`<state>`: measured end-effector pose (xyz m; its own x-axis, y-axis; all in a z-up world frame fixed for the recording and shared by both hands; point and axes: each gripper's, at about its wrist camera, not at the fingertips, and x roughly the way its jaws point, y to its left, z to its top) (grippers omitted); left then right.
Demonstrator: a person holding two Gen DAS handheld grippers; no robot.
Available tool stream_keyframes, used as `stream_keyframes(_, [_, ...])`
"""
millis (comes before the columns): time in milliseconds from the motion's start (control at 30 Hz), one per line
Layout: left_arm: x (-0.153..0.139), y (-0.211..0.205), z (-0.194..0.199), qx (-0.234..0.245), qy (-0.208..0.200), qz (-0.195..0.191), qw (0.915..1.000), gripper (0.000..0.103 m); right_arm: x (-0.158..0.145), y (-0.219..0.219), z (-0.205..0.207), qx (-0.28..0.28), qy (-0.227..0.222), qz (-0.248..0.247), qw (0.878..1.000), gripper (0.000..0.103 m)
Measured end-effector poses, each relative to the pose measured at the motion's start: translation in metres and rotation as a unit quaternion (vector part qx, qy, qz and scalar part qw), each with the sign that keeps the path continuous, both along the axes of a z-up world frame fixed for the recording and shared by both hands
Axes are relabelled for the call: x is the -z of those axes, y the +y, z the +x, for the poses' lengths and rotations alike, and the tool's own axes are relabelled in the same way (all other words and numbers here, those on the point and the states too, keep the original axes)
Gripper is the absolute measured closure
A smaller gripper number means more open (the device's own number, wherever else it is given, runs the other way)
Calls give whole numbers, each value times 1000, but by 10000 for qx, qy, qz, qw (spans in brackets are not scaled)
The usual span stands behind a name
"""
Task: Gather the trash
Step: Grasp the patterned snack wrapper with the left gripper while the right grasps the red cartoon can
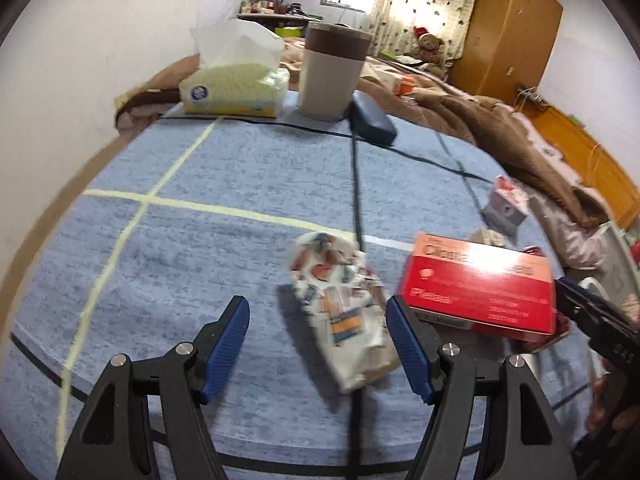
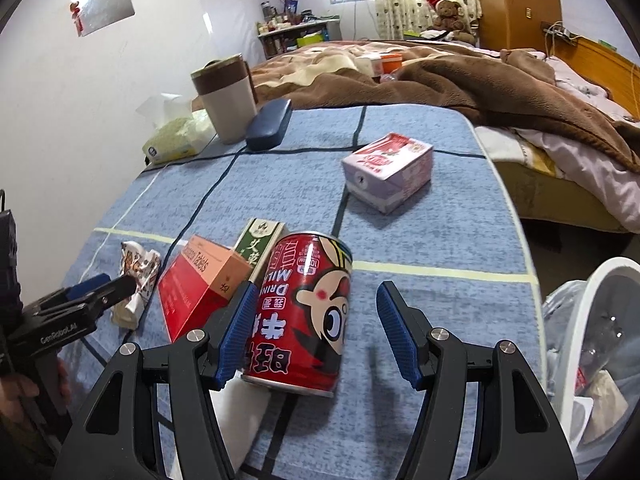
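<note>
A crumpled printed wrapper (image 1: 344, 312) lies on the blue tablecloth between the open fingers of my left gripper (image 1: 318, 344), nearer the right finger. It also shows in the right wrist view (image 2: 136, 280). A red milk can (image 2: 300, 316) stands upside down between the open fingers of my right gripper (image 2: 314, 330), against the left pad. A red tablet box (image 1: 480, 288) sits beside the wrapper. A pink milk carton (image 2: 388, 170) lies farther back. A small green box (image 2: 260, 240) stands behind the can.
A white bin with a plastic liner (image 2: 592, 352) holds trash off the table's right edge. A tissue box (image 1: 234, 84), a brown-and-beige tumbler (image 1: 332, 68) and a dark glasses case (image 1: 374, 118) stand at the table's far end. A bed with a brown blanket (image 2: 460, 76) lies beyond.
</note>
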<state>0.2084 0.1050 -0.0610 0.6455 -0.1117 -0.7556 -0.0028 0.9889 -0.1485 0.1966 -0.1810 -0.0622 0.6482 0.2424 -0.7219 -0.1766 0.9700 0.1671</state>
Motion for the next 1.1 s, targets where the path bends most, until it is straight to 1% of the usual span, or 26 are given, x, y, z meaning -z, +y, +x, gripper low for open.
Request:
stream_keyframes(33, [0,0,0,-15,-15,92,10000,31,1,1,1,-29,20,15,10000,39])
stream_keyframes(67, [2,1,1,-18,20,96,10000,31,2,2,1,-48,50,28,10000,39])
stream_keyframes(167, [7,7,5,-54,167,-22,9998,31,6,4,3,-76,122,-14,9999,39])
stream_keyframes(267, [8,9,7,-103,155,-35,9998,31,7,5,4,-101,129,-59,9998,39])
stream_keyframes(367, [9,6,10,-30,197,-58,9998,31,7,6,5,-92,134,-142,9998,39])
stream_keyframes(500, [11,1,12,-16,210,34,9998,31,10,7,6,-67,152,-331,9993,39])
stream_keyframes(667, [11,0,14,-49,216,42,9997,31,10,5,6,-37,137,-351,9993,39])
stream_keyframes(767, [11,-1,16,-56,223,50,9997,37,9,5,5,-9,104,-369,9993,39])
stream_keyframes(833, [10,-2,16,-11,220,19,9998,45,9,4,5,-4,118,-329,9994,39])
stream_keyframes(867, [11,-2,16,3,215,37,9998,47,10,3,5,-6,120,-315,9994,39])
stream_keyframes(900, [10,-3,16,8,209,35,9998,52,10,3,5,-10,125,-299,9995,40])
stream_keyframes(933, [10,-3,17,27,204,6,9998,57,10,3,6,-16,128,-286,9995,44])
stream_keyframes(967, [10,-3,17,38,191,-22,9998,60,9,3,6,-38,123,-268,9996,48])
stream_keyframes(1000, [9,-4,16,47,178,-31,9998,63,9,4,5,-61,109,-268,9996,49])
stream_keyframes(1100, [8,-6,16,80,149,15,9999,64,9,6,4,-49,71,-324,9994,49])
